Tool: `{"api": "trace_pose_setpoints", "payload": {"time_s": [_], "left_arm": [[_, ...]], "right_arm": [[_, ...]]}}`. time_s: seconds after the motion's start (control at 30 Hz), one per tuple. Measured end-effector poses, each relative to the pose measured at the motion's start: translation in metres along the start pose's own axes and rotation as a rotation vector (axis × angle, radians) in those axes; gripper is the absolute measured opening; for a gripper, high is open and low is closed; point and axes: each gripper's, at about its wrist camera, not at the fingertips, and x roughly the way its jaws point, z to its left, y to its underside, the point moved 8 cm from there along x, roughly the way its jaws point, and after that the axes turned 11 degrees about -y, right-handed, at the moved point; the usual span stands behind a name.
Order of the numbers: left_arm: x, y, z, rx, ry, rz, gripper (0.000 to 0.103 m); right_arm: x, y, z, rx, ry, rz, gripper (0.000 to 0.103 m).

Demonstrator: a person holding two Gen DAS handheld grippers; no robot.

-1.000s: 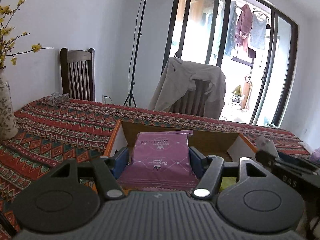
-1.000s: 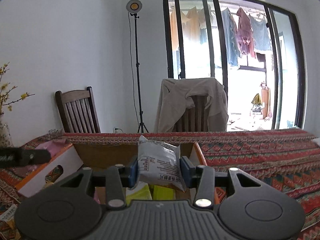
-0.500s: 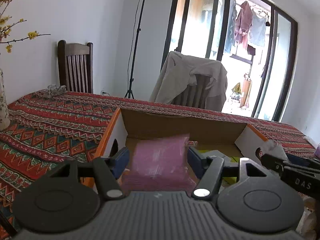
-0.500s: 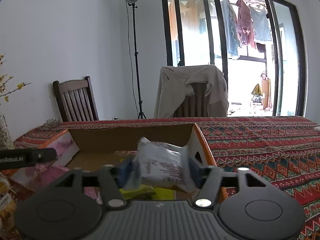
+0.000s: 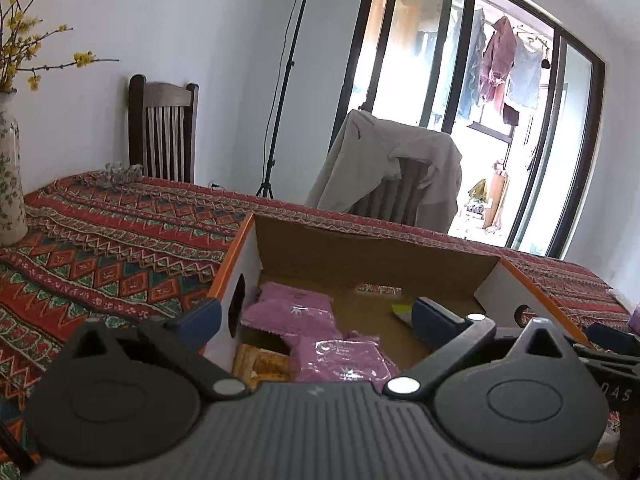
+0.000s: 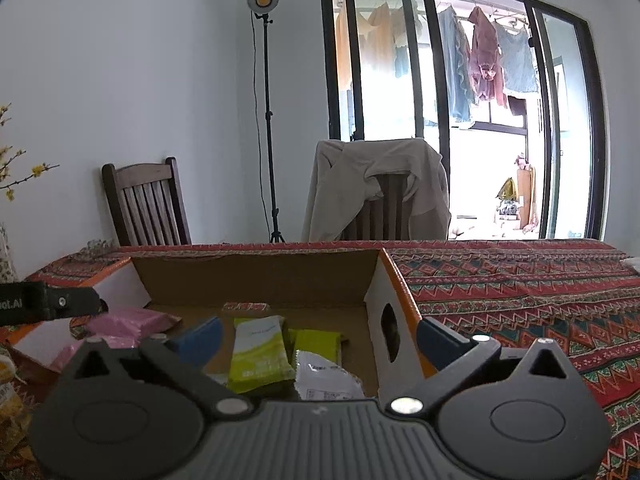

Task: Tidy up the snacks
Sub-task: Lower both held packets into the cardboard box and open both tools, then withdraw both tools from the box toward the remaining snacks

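- Two hand-held grippers hang over one open cardboard box (image 5: 372, 256) on the patterned tabletop (image 5: 112, 248), and neither has anything in it.
- The left hand-held gripper (image 5: 316, 314) has just been opening and its jaws now stand wide, straddling the box's left wall: one blue pad outside, the other inside. Nothing is pinched between them.
- Right under and between those jaws lies a purple snack packet (image 5: 344, 358), flat on the box floor. A second purple packet (image 5: 294, 310) sits a bit further in, near the left wall's handle hole.
- There's also a brownish packet (image 5: 262, 362) by the near left corner, partly hidden.
- The right hand-held gripper (image 6: 318, 338) has also just been opening, so it's wide too, straddling the right wall the same way.
- Below it lies a white snack packet (image 6: 326, 378), loose in the box, its near end hidden behind the gripper body.
- Just beside the white one are a lime-green packet (image 6: 260, 354) and a plain green packet (image 6: 320, 344) behind it.
- From the right view, pink packets (image 6: 128, 322) show at the left end.
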Motion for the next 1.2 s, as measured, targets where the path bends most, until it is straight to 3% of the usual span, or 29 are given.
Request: {"api": "trace_pose_setpoints", "payload": {"time_s": [0.93, 1.2], "left_arm": [[-0.008, -0.007, 0.002, -0.001, -0.016, -0.036, 0.103], [-0.049, -0.027, 0.013, -0.022, -0.007, -0.068, 0.103]], "right_arm": [[-0.013, -0.010, 0.005, -0.047, 0.010, -0.069, 0.103], [-0.055, -0.021, 0.016, -0.040, -0.028, -0.067, 0.103]]}}
